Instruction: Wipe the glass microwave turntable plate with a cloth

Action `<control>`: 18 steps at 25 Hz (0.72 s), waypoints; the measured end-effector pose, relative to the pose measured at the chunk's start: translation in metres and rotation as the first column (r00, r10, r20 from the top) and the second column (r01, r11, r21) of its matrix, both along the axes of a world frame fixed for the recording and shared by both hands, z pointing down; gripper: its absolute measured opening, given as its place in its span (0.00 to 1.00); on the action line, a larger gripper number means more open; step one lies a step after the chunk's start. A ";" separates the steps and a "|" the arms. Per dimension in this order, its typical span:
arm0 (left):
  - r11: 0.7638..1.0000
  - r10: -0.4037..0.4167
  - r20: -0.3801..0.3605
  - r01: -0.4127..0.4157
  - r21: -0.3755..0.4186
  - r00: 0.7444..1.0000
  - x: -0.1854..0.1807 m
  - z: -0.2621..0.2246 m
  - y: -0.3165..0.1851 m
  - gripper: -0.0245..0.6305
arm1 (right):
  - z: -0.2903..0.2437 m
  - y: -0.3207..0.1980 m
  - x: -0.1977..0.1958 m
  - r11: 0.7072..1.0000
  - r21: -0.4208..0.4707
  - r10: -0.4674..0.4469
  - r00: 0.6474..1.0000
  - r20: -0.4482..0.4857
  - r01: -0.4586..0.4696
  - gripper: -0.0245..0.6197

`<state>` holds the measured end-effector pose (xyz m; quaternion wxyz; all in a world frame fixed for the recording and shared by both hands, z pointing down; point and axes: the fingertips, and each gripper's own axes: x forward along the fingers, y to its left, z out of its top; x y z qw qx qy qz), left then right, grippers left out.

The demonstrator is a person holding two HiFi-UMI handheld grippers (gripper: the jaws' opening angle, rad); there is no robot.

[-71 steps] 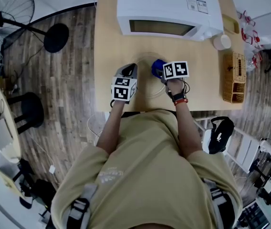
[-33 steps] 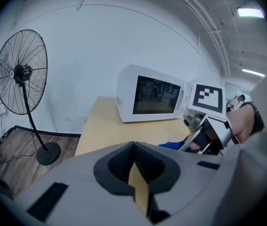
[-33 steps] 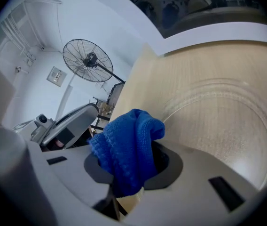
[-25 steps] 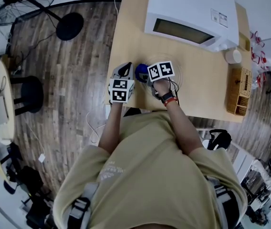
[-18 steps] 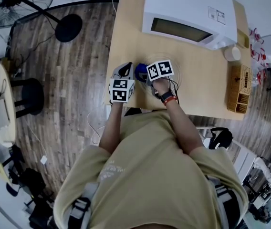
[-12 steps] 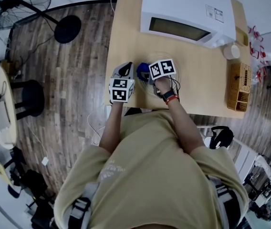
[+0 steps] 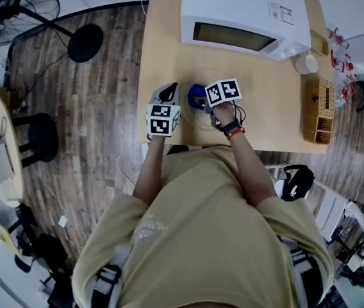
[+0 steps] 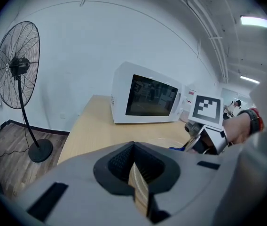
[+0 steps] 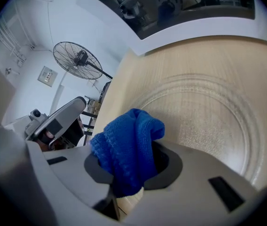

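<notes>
The person stands close against the table and leans over it, with one tool in each hand. The right hand-held gripper pinches a blue cloth. The cloth is bunched between the jaws and sticks out in front of them. It is low over the plate, and from above it sits at the left part of the plate.

The plate lies flat on the table, in front of the microwave and apart from it. It is clear glass, so mostly its raised rings and its rim show against the wood.

The left hand-held gripper is just beside the right one, at the left rim of the plate. Its jaws are pressed together, and I see nothing between them. I cannot tell if its tips touch the glass.

To my judgement the wiping is under way: the cloth is gripped and brought to the plate. I cannot say how much is already wiped, because I see no dirt and no wet marks on the glass. The wide right part of the plate lies open beside the cloth, so it probably needs passes too.

Behind the table a fan stands on the floor.
</notes>
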<state>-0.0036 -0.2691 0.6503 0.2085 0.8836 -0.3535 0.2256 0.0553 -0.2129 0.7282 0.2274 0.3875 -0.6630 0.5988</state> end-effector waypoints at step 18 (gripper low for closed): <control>0.994 0.108 -0.067 -0.109 -0.024 0.992 0.049 0.003 0.023 0.07 | -0.001 0.024 0.060 0.997 0.008 0.082 0.995 -0.052 -0.082 0.20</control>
